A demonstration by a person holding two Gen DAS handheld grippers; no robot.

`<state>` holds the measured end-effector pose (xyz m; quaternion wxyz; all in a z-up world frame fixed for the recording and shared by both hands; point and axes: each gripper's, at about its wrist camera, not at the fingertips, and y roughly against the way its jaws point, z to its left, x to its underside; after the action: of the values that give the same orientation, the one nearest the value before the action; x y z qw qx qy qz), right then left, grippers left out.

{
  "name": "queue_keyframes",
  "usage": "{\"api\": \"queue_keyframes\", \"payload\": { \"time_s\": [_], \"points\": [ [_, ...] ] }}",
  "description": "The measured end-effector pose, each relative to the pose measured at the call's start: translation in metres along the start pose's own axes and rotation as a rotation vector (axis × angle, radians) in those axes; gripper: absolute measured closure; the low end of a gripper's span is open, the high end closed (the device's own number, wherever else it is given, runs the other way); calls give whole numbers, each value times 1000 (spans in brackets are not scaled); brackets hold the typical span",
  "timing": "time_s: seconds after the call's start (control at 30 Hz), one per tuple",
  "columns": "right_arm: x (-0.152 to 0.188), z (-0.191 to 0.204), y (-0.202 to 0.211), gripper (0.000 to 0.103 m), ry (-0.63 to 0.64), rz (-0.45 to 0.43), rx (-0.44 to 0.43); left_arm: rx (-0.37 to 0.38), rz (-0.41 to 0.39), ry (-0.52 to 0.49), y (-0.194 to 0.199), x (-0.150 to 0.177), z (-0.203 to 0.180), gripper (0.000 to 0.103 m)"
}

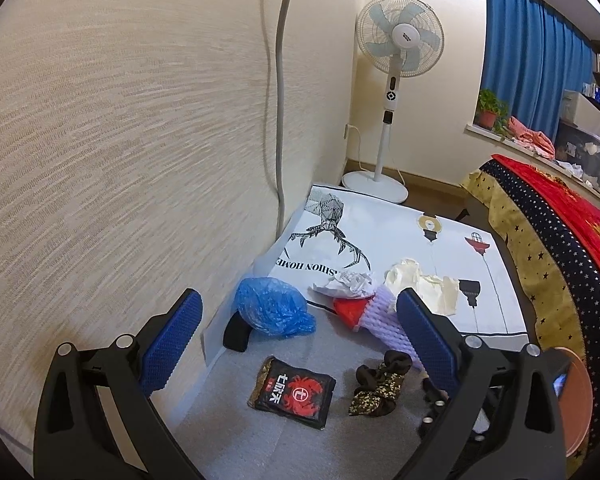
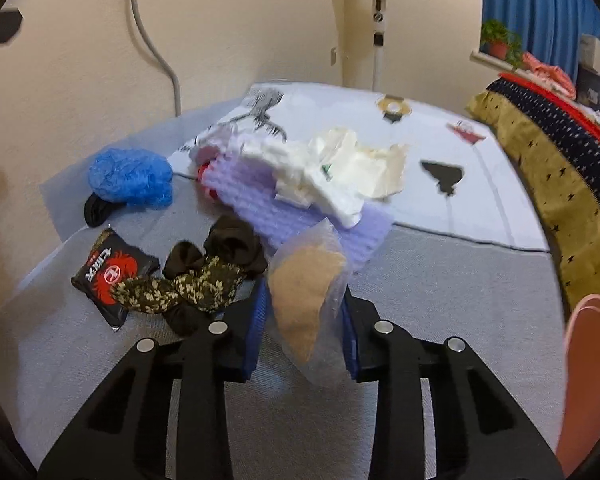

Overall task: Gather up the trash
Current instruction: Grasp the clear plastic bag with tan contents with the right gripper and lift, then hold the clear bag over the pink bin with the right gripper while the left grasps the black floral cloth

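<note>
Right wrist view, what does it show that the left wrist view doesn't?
Only the right wrist view shows the clear bag of brown powder between the right gripper fingers. Only the left shows the whole fan and the open left gripper. Both share the blue plastic bag, black packet and purple foam.

Blue plastic bag (image 1: pixel 274 307): crumpled, on the grey mat near the wall. Black snack packet (image 1: pixel 293 391) with red crab print: flat on the mat, apart from the bag. Crumpled white paper (image 1: pixel 348 283) and cream wrappers (image 1: pixel 424 284): lying on and beside the lilac foam sleeve (image 2: pixel 296 208). Clear plastic bag (image 2: pixel 306 300) with brown contents: standing between the right jaws.
</note>
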<state>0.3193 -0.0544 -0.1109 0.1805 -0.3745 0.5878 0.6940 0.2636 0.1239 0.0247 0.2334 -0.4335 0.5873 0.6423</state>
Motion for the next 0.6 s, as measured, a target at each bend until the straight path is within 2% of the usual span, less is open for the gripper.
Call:
{"api": "queue_keyframes", "payload": {
  "time_s": [0.3, 0.47, 0.6],
  "points": [
    [-27, -48, 84, 69, -85, -127, 34, 42, -42, -3, 0, 8, -12, 8],
    [-30, -88, 146, 69, -143, -219, 78, 95, -78, -36, -1, 22, -37, 8],
    [-20, -118, 176, 69, -177, -245, 110, 134, -58, -79, -16, 41, -65, 8]
  ]
}}
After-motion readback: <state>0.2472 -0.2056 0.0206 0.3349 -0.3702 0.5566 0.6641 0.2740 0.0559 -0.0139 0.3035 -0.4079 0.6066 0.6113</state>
